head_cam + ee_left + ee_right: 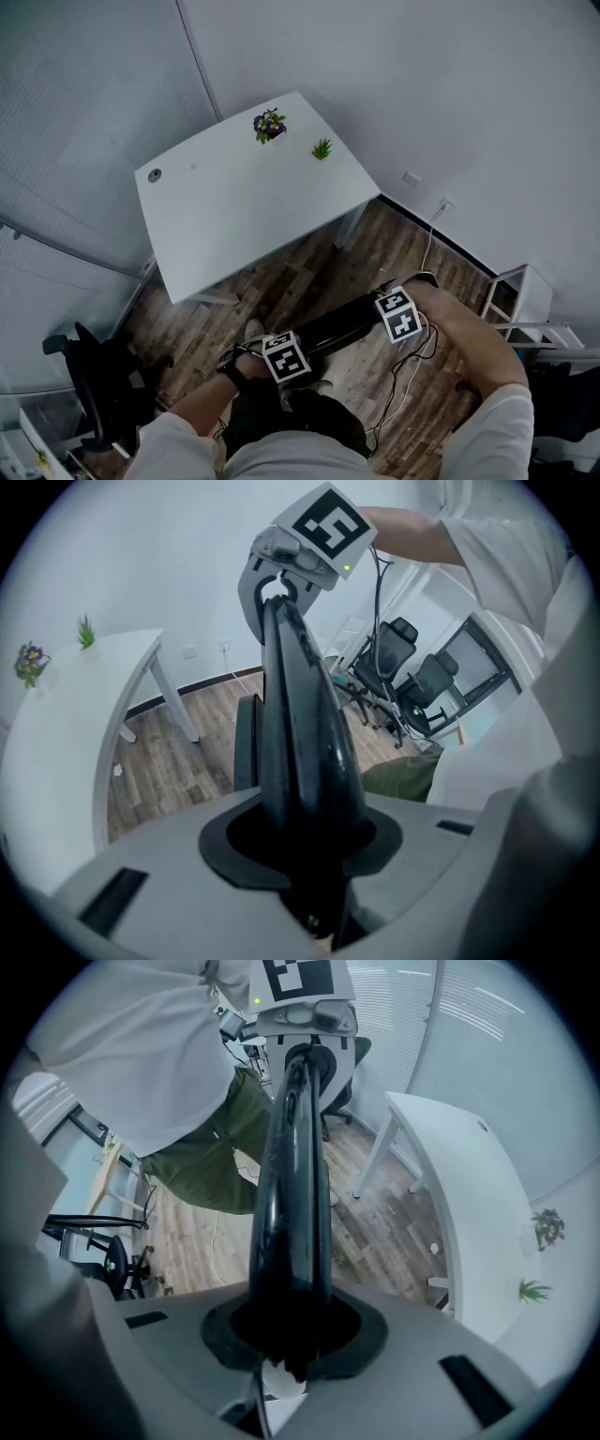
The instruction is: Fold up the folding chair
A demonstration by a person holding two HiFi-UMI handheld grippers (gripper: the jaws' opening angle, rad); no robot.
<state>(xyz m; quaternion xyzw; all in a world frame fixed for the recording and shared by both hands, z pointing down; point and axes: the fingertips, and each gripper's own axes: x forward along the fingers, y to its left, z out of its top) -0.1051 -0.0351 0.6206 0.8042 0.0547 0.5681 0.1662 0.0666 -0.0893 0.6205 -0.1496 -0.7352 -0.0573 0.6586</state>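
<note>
My left gripper (284, 359) and right gripper (401, 316) each have jaws nearly closed, clamped on the folding chair (339, 330). Its black top edge spans eight to two o'clock between them, both hands equally near.

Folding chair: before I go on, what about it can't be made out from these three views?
- Head view: the chair shows only as a dark bar; seat, legs and how far it is folded cannot be told.
- Left gripper view: the left gripper cuts off the chair's near end with its own body.
- Right gripper view: a white scrap just below the chair is too blurred to name.
</note>
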